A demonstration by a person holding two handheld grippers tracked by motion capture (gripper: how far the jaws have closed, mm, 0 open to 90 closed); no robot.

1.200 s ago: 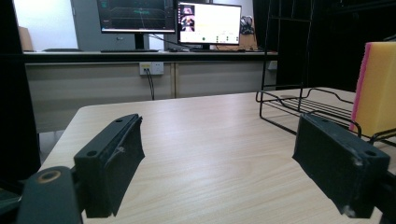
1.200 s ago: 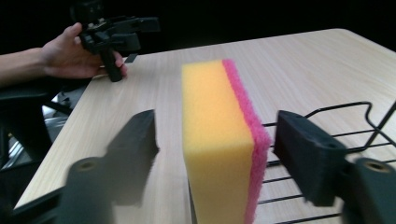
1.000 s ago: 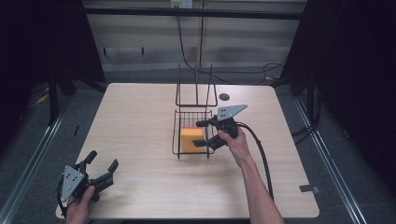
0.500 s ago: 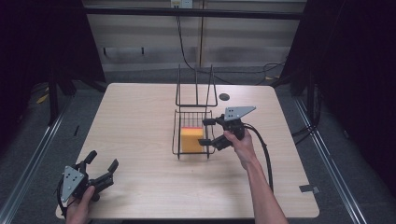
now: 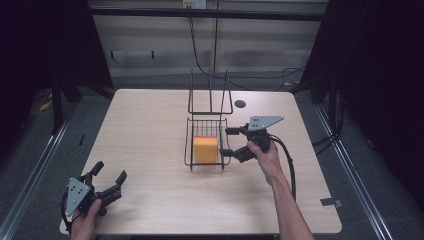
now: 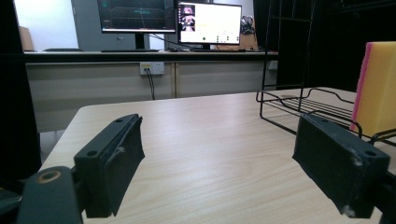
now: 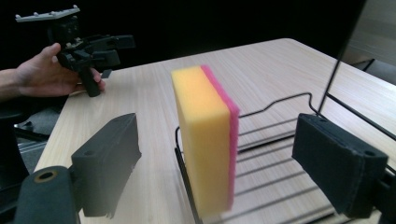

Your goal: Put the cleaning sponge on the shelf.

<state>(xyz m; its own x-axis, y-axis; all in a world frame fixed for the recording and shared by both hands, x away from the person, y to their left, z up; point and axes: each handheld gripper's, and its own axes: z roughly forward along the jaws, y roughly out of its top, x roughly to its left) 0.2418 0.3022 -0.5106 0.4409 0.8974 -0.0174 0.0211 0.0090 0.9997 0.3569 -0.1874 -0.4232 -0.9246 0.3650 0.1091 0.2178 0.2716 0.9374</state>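
Note:
A yellow sponge with a pink backing [image 5: 205,149] stands on edge inside a black wire basket [image 5: 188,145] at the table's middle. My right gripper [image 5: 224,141] is open just right of the basket, its jaws pointing at the sponge but apart from it. In the right gripper view the sponge [image 7: 205,135] stands upright beyond the spread jaws of the right gripper [image 7: 217,140], on the basket wires [image 7: 275,140]. My left gripper [image 5: 110,170] rests open near the front left corner with nothing in it. The left gripper view shows the sponge [image 6: 378,88] far right.
The basket has a tall wire frame [image 5: 210,95] rising at its far side. A small dark round hole [image 5: 240,104] marks the wooden table [image 5: 145,125] behind the right gripper. Monitors [image 6: 210,23] stand on a desk beyond the table.
My right gripper has drawn back a little to the right, away from the sponge, which stays standing in the basket. The left gripper has not moved.

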